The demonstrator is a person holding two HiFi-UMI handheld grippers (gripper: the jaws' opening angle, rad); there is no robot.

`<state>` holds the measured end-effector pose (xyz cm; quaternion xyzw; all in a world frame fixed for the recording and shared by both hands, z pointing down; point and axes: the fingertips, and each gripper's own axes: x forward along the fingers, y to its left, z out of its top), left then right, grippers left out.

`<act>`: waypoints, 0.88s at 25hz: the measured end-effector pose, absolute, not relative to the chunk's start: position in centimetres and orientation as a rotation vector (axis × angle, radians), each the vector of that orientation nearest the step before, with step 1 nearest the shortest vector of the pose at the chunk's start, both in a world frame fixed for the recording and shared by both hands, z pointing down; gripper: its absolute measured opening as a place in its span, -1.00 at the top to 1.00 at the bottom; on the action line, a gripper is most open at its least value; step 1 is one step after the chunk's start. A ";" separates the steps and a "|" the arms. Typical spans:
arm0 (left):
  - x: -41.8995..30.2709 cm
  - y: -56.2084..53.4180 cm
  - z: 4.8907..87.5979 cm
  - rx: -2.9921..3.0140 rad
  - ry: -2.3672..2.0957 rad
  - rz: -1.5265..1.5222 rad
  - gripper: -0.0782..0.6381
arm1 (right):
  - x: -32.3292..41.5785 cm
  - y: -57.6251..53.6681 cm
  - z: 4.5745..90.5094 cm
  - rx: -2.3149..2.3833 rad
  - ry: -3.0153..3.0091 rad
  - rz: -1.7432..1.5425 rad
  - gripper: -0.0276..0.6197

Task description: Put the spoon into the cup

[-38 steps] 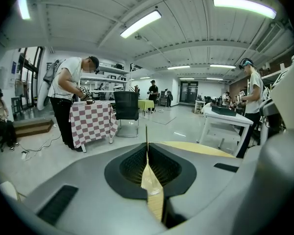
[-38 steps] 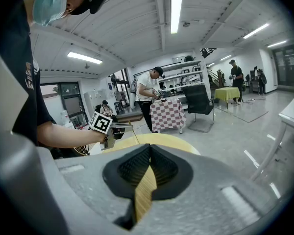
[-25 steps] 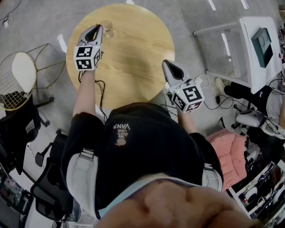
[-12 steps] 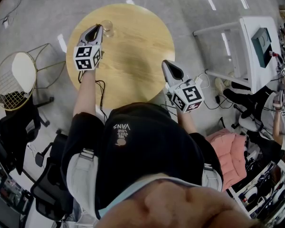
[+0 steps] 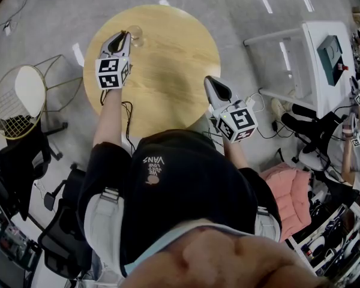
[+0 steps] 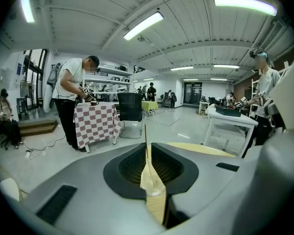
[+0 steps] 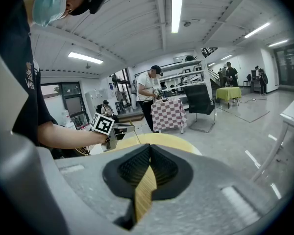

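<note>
- Room: large open hall, grey floor (image 5: 246, 17), ribbed white ceiling with strip lights. A checked-cloth table (image 6: 94, 124) and a black office chair (image 6: 130, 109) stand far off. A white table (image 5: 324, 47) is to the right, a gold wire chair (image 5: 21, 101) to the left.
- Surface: round wooden table (image 5: 168, 77), pale grain, bare apart from the cup.
- Right gripper (image 5: 210, 81): held above the table's near right edge, well apart from the cup. Jaws together with nothing in them; only a thin strip of tabletop shows through the slit.
- Left gripper (image 5: 123, 36): over the table's far left part, tip just beside the cup. Jaws closed to a narrow slit, pinching the spoon's handle.
- Cup (image 5: 136, 36): clear glass, upright near the far left rim of the table.
- Spoon (image 6: 146, 141): thin, pale. Long axis near upright with a slight lean; handle end points up past the jaw tips, lower end sits down inside the cup.
</note>
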<state>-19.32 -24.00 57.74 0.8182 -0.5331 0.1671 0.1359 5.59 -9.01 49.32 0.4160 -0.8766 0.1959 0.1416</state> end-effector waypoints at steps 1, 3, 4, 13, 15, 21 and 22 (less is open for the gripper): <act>-19.4 -24.0 57.7 2.366 -1.553 0.494 0.65 | 5.6 -9.0 49.3 1.200 -2.531 0.566 0.92; -19.6 -23.8 57.7 2.360 -1.562 0.499 0.65 | 5.5 -8.9 49.3 1.200 -2.533 0.566 0.92; -19.7 -23.7 57.7 2.357 -1.562 0.495 0.65 | 5.5 -8.8 49.2 1.199 -2.534 0.565 0.92; -19.6 -23.2 57.7 2.351 -1.549 0.474 0.65 | 5.5 -8.6 49.2 1.194 -2.537 0.563 0.92; -19.7 -23.1 57.7 2.348 -1.553 0.472 0.65 | 5.5 -8.6 49.2 1.191 -2.540 0.560 0.92; -20.0 -22.8 57.7 2.338 -1.553 0.462 0.65 | 5.1 -8.3 49.1 1.181 -2.547 0.559 0.92; -20.1 -22.7 57.7 2.337 -1.554 0.461 0.65 | 5.1 -8.3 49.1 1.181 -2.546 0.558 0.92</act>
